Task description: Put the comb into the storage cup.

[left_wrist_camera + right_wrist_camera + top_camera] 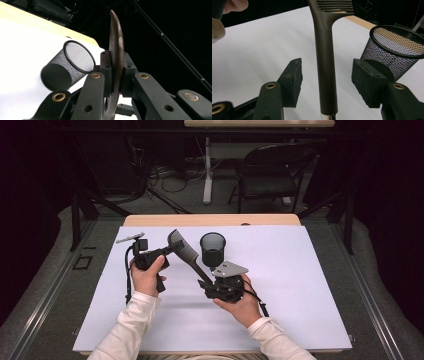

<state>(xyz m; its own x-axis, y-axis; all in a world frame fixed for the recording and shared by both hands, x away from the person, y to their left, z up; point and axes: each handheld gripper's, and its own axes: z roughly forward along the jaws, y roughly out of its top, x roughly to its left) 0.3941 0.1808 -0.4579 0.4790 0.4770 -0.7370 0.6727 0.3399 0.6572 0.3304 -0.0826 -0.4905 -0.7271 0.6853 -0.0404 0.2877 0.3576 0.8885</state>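
So it's a handoff of the comb (186, 252), mid-swap. Using the cup (213, 248) as the anchor for everything.

Nearest the person: the right gripper (208, 285) sits just in front of the cup, a bit to its left. Its pads (292, 78) are spread, clear of the comb's handle on both sides. The handle still runs straight up between them, touching neither. Don't yank that hand sideways. Back it straight off along the handle's line so a pad doesn't clip it and twist the comb in the other grip.

Next out: the left gripper (172, 248), left of the cup and about level with it, is pinched tight on the comb's toothed end. In the left gripper view the comb (116, 53) stands on edge, clamped between the pads (106, 72), with the cup (72, 63) just beside it. That one grip carries all the weight, and it's on a thin edge, so I'd keep the squeeze steady and the wrist quiet.

Farthest: the cup stands upright on the white sheet (300, 270), mouth open, nothing visible inside. My guess is the comb goes in handle first. So swing it over the rim, tip the handle down and lower it slowly. Mesh cups are light and would likely tip if bumped.
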